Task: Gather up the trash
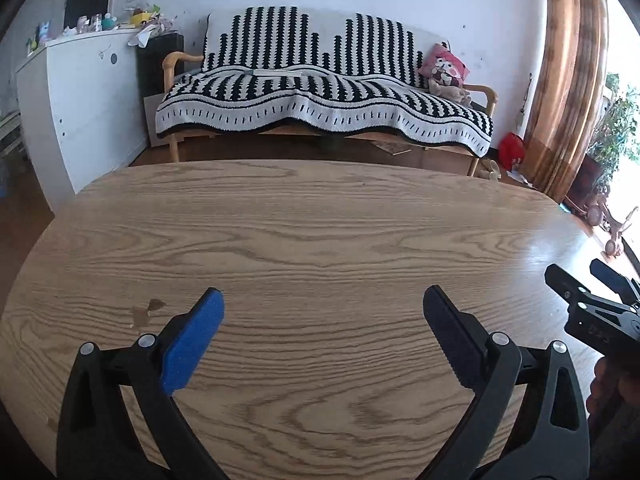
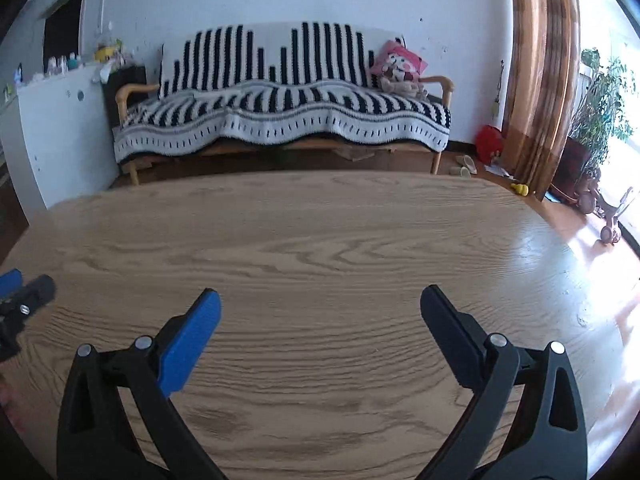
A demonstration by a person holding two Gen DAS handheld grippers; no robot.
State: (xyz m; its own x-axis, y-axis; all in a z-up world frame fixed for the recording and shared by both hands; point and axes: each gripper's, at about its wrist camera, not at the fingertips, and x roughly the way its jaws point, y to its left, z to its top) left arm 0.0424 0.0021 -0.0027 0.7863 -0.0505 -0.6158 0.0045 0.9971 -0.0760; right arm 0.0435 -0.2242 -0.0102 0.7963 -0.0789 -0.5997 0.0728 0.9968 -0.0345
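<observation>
A table (image 1: 320, 232) is spread across the near part of the scene, and a sofa (image 1: 320, 92) is set behind it against the far wall. A throw (image 1: 304, 104) is draped over the sofa, and a cushion (image 1: 443, 65) is propped at its right end. A cabinet (image 1: 80, 100) is placed to the left of the sofa, a curtain (image 1: 568, 80) to the right, with a plant (image 1: 612, 120) beyond it.

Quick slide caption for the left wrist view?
Open left gripper over wooden table, striped sofa beyond.
</observation>
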